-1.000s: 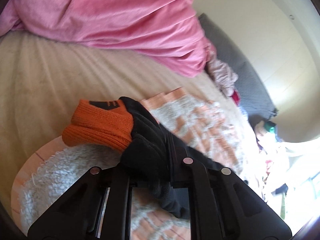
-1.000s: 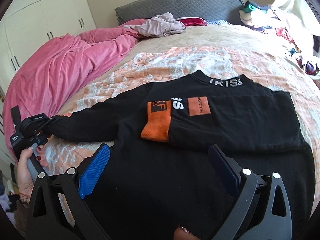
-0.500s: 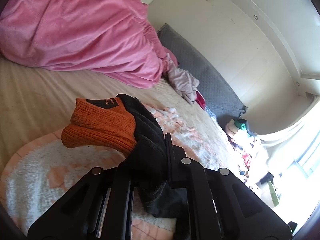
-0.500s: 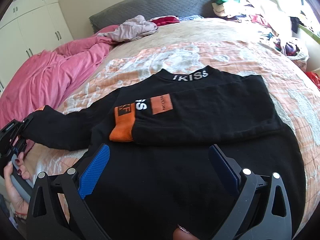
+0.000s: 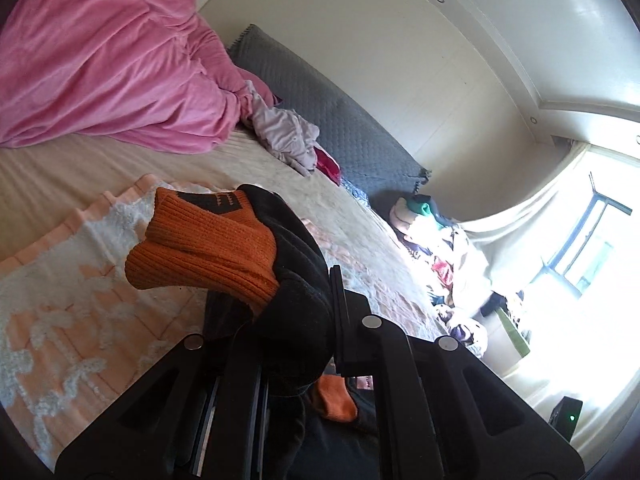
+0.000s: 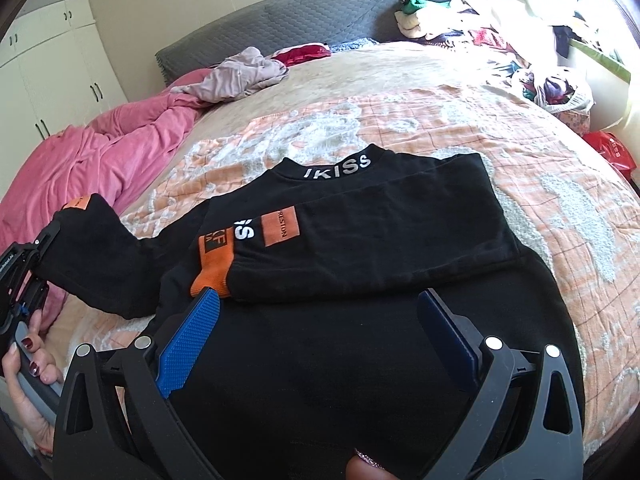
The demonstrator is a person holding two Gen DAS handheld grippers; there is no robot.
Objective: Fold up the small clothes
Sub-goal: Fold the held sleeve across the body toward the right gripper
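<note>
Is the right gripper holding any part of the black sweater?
No: the right gripper hangs open above the black sweater, its blue pads apart and gripping nothing.

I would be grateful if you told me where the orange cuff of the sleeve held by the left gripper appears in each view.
Left wrist view: the orange cuff fills the centre, sticking out beyond the shut left gripper.
Right wrist view: only a corner of it shows at the far left edge, atop the lifted black sleeve.
Shared landmark: the pink duvet.
</note>
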